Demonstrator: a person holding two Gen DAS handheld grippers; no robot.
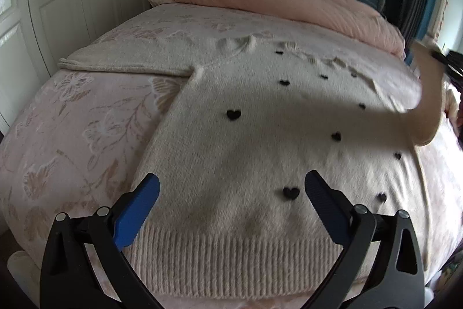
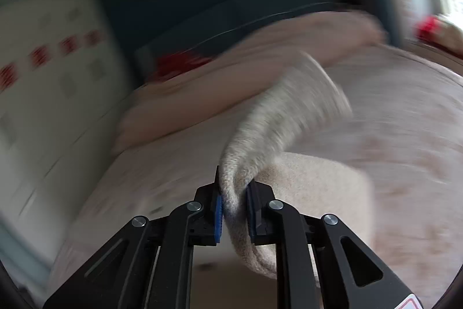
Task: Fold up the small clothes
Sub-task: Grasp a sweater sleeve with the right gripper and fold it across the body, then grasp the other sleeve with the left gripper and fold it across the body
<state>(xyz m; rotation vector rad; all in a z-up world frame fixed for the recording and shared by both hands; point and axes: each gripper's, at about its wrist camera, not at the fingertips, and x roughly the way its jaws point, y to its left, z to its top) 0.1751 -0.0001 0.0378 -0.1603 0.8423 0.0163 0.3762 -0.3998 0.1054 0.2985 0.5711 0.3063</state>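
Clamping sleeve [image 2: 260, 141], right gripper [image 2: 234, 210] raised

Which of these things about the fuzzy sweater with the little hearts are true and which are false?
1. The right gripper pinches a sleeve of the sweater. True.
2. The left gripper is shut on the hem. False: it hangs open above the sweater's lower part.
3. The hearts are red. False: they are black.
4. The other sleeve lies flat on the bed. True.
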